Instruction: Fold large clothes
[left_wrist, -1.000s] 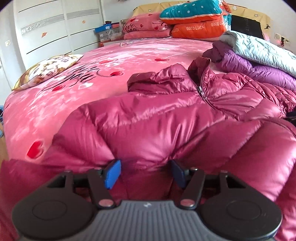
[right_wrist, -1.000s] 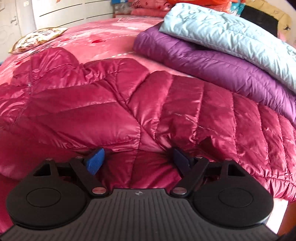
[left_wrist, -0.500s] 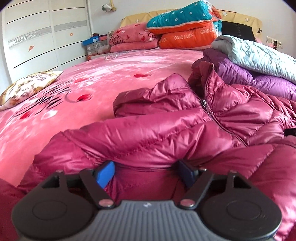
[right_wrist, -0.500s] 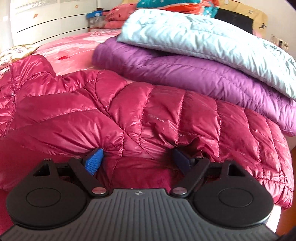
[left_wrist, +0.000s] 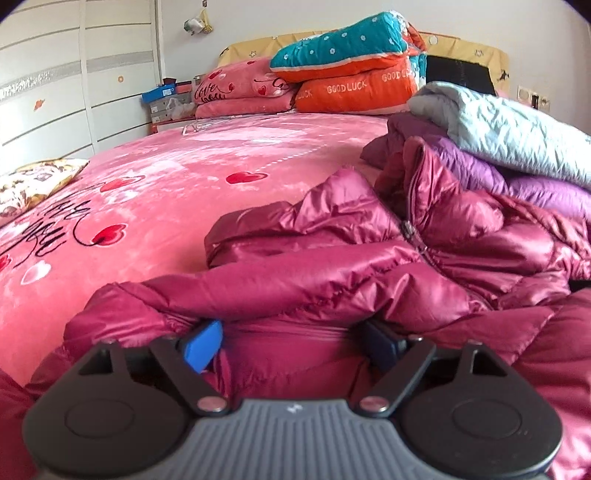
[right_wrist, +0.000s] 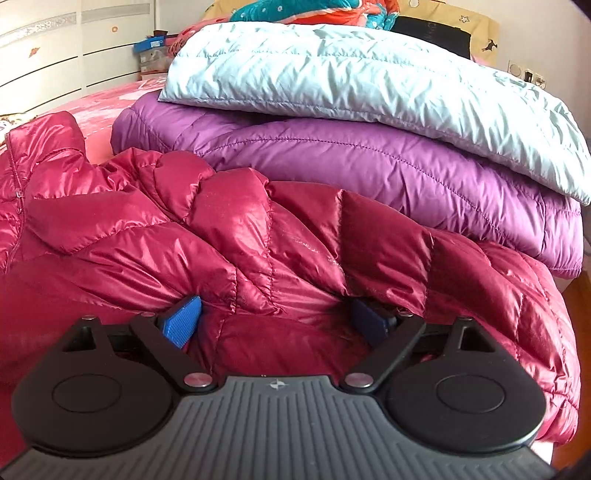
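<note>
Over at the left a patterned cushion (left_wrist: 33, 181) lies on the pink bed (left_wrist: 177, 206). The left gripper (left_wrist: 291, 345) has its jaws spread wide and they have just been opening; a fold of the crimson down jacket (left_wrist: 332, 280) bulges between the blue pads (left_wrist: 203, 345), no longer pinched. The jacket sprawls across the near edge of the bed, zip up. The right gripper (right_wrist: 275, 325) also stands with jaws apart, jacket fabric puffed between them. Just beyond, touching the jacket, a purple jacket (right_wrist: 369, 162) lies folded with a pale blue one (right_wrist: 351, 70) stacked on it
</note>
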